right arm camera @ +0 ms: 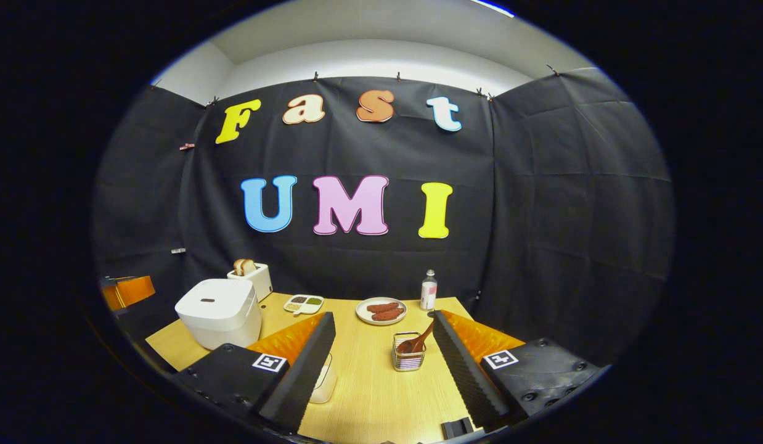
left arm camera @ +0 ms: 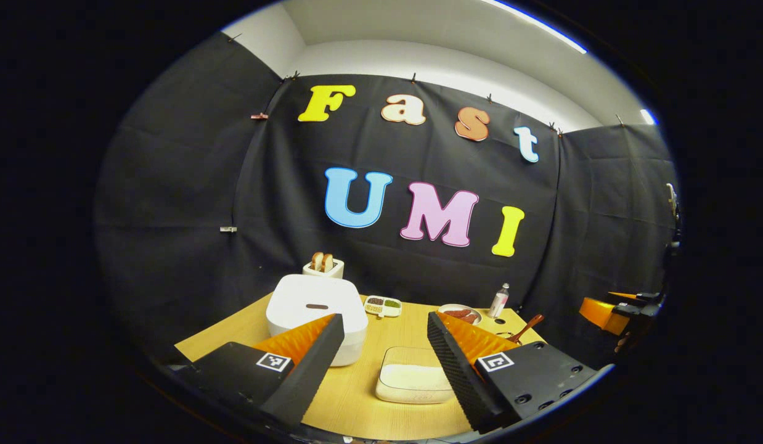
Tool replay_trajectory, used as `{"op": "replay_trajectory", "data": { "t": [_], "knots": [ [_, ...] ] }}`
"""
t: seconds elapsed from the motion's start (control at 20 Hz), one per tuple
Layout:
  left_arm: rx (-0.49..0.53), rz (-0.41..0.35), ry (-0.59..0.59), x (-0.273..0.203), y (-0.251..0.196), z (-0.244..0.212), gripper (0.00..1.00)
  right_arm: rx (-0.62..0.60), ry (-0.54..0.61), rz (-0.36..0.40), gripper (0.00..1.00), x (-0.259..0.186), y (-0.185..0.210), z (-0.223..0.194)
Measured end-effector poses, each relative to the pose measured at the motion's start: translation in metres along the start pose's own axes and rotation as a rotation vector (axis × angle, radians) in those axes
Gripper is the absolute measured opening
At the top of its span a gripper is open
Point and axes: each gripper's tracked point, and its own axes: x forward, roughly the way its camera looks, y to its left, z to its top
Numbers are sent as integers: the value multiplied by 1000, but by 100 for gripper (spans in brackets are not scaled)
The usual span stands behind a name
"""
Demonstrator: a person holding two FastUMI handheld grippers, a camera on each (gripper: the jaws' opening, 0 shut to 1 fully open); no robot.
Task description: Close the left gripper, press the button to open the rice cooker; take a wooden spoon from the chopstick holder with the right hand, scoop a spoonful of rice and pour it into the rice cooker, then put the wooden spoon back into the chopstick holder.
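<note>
The left gripper [left arm camera: 384, 336] is held spread above the table's [left arm camera: 357, 394] near edge, the shut rice cooker [left arm camera: 315, 311] behind its left finger, the rice tray [left arm camera: 412, 382] between both. The right gripper [right arm camera: 384, 336] is also spread wide, the wooden spoon [right arm camera: 418, 341] seen upright in the chopstick holder [right arm camera: 408, 356] just ahead, untouched. A sausage plate [right arm camera: 381, 311] and bottle [right arm camera: 428, 290] are seen farther off.

On the light wooden table [right arm camera: 369, 376] stand a white toaster [right arm camera: 253, 279] holding 2 bread slices, a white divided dish [right arm camera: 304, 303] of grains, a round plate [right arm camera: 381, 311] of sausages, and a small bottle [right arm camera: 428, 291].
</note>
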Motion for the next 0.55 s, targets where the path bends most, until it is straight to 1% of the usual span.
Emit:
{"op": "replay_trajectory", "data": {
  "t": [0.25, 0.55],
  "knots": [
    [-9, 31, 0, -5, 30, 2, 96, 12, -29, -3, 100, -9, 11, 13],
    [-8, 26, 0, -10, 33, 1, 95, -15, -30, 34, 100, -11, 34, 19]
  ]
}}
